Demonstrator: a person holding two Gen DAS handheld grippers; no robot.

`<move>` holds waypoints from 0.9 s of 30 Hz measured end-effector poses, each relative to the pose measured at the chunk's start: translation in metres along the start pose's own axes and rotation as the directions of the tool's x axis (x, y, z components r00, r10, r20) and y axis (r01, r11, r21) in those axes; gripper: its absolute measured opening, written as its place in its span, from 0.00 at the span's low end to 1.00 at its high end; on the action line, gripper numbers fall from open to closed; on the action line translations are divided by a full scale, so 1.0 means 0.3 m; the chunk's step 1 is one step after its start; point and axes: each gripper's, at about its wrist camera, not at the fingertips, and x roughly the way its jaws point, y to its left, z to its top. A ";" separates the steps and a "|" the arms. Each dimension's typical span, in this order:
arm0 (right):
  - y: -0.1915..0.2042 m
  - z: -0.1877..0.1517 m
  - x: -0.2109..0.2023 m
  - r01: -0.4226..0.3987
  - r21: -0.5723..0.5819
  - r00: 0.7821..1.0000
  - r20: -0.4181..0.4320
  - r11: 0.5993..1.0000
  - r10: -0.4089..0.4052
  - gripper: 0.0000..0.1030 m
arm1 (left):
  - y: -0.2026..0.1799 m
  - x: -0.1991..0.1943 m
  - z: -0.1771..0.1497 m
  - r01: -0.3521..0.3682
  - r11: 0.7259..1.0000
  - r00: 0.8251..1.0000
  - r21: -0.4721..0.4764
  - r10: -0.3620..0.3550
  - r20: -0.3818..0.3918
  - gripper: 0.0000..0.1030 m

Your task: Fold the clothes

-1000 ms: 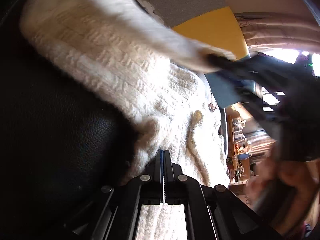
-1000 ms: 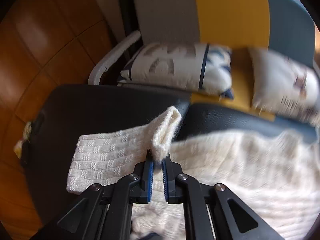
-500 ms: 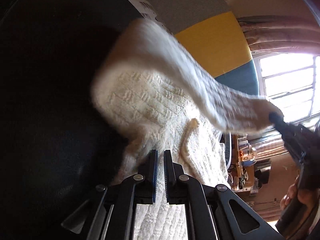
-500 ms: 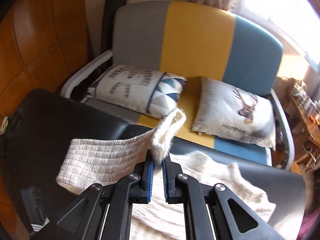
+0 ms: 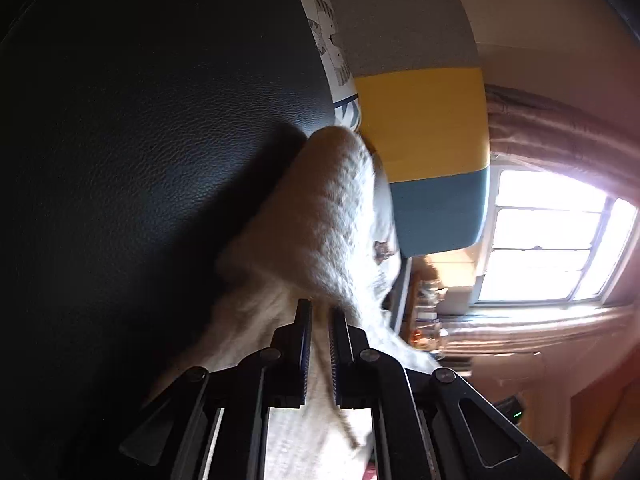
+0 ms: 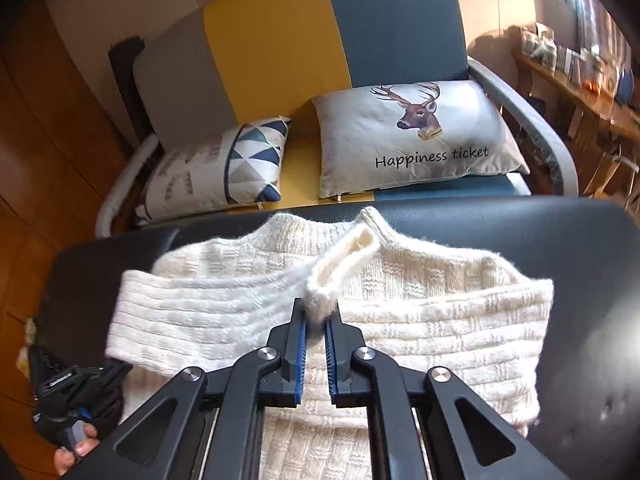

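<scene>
While sweater [image 6: 420, 320] lies flat, fingers [image 6: 298, 332] pinch its cuff [image 6: 340, 272].

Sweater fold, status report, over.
Right gripper shut on sleeve cuff, over the sweater. Left gripper open above knit. Nothing in the way on the black table.

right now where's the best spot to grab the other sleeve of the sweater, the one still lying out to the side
Probably the cuff end. In the right wrist view the free sleeve of the white sweater lies flat across the black table, pointing outward. Come in from the outer side, low along the table, so one finger can slide under the edge, as the right gripper does on the first sleeve's cuff.
</scene>
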 end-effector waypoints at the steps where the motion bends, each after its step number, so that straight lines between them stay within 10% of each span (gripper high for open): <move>1: -0.011 -0.001 -0.019 -0.023 0.011 1.000 0.012 1.000 0.023 0.07 | -0.005 -0.004 0.004 -0.001 1.000 1.000 -0.002 0.001 0.008 0.07; 5: -0.061 -0.006 -0.077 -0.056 0.036 0.997 0.055 0.998 0.054 0.07 | -0.031 -0.021 0.022 -0.144 0.988 0.987 0.052 0.140 0.080 0.07; 16: -0.267 -0.246 0.115 -0.035 0.191 0.994 -0.091 0.981 0.053 0.07 | -0.124 -0.015 0.024 -0.181 0.979 0.975 0.094 0.166 0.148 0.26; 20: -0.311 -0.273 0.096 -0.045 0.225 0.996 -0.066 0.973 0.061 0.07 | -0.200 -0.011 -0.029 -0.334 0.901 0.932 0.277 0.272 0.241 0.26; 27: -0.430 -0.302 0.068 -0.065 0.323 0.996 -0.040 0.944 0.082 0.07 | -0.129 0.042 -0.092 -0.427 0.788 0.903 0.445 0.397 0.163 0.26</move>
